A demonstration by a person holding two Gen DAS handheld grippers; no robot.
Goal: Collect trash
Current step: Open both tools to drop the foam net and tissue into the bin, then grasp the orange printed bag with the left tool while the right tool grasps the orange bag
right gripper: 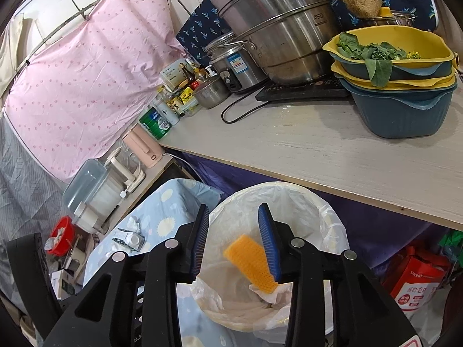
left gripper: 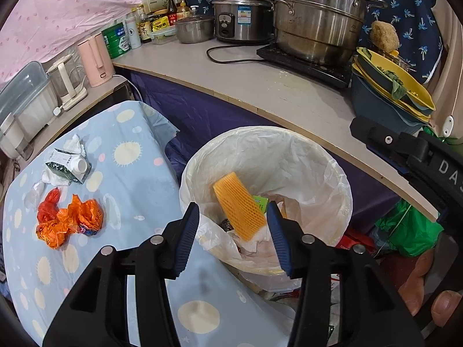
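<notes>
Hovering both grippers over the lined trash bin [left gripper: 332,179]. My left gripper [left gripper: 233,235] is spread wide, nothing gripped. My right gripper [right gripper: 235,241] is also released; the orange foam net [right gripper: 253,263] sits against its right finger, possibly just touching, over the bin. Remaining on the blue sheet [left gripper: 139,173]: orange wrapper [left gripper: 68,221], small carton [left gripper: 68,166], crumpled tissue [left gripper: 75,144].
</notes>
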